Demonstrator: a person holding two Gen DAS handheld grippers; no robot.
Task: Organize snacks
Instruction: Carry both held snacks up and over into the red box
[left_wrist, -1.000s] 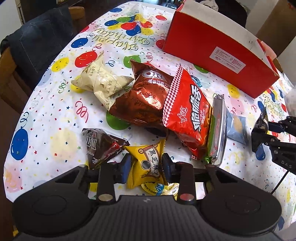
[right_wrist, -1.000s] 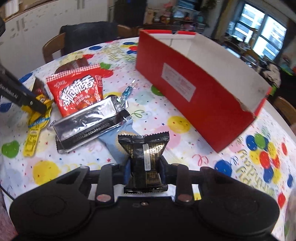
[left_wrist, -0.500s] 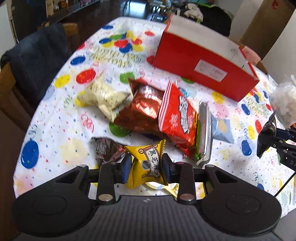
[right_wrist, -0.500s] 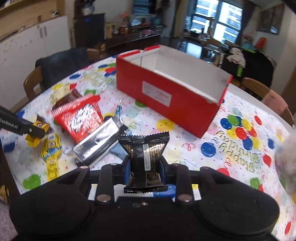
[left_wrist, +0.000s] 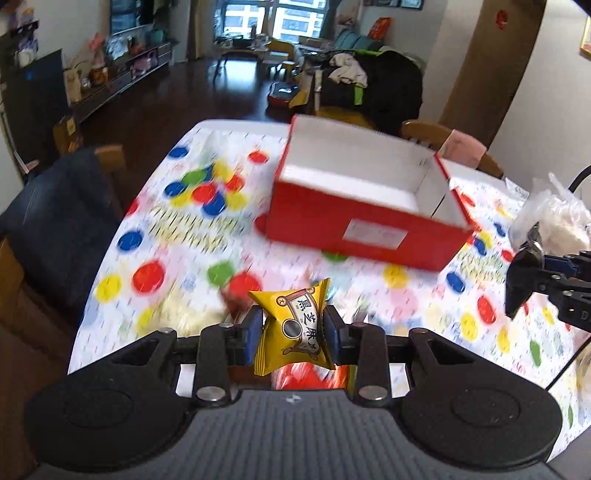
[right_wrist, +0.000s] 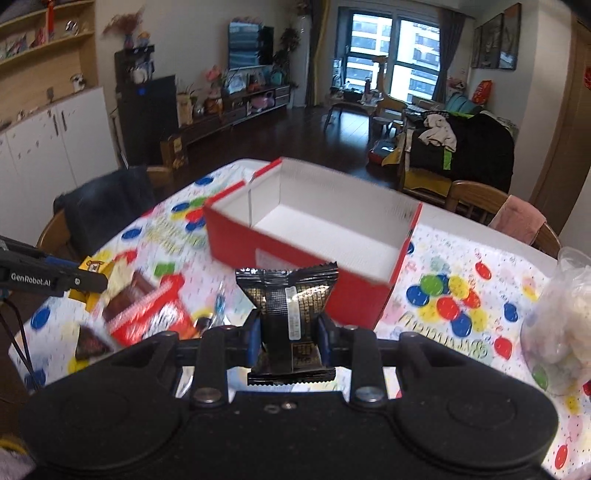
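Yellow sesame-snack packet (left_wrist: 295, 328) sits pinched btwn the pads of the left gripper (left_wrist: 291, 334), held above the balloon-print tablecloth (left_wrist: 177, 236); black foil snack packet (right_wrist: 290, 314) is clamped the same way in the right gripper (right_wrist: 288, 338). Both views show the open red box w/ white inside (left_wrist: 354, 188) beyond the packets, no snacks visible in it. Only the right wrist view makes out the red snack bag (right_wrist: 147, 314) on the cloth at left; the left view blurs that pile.
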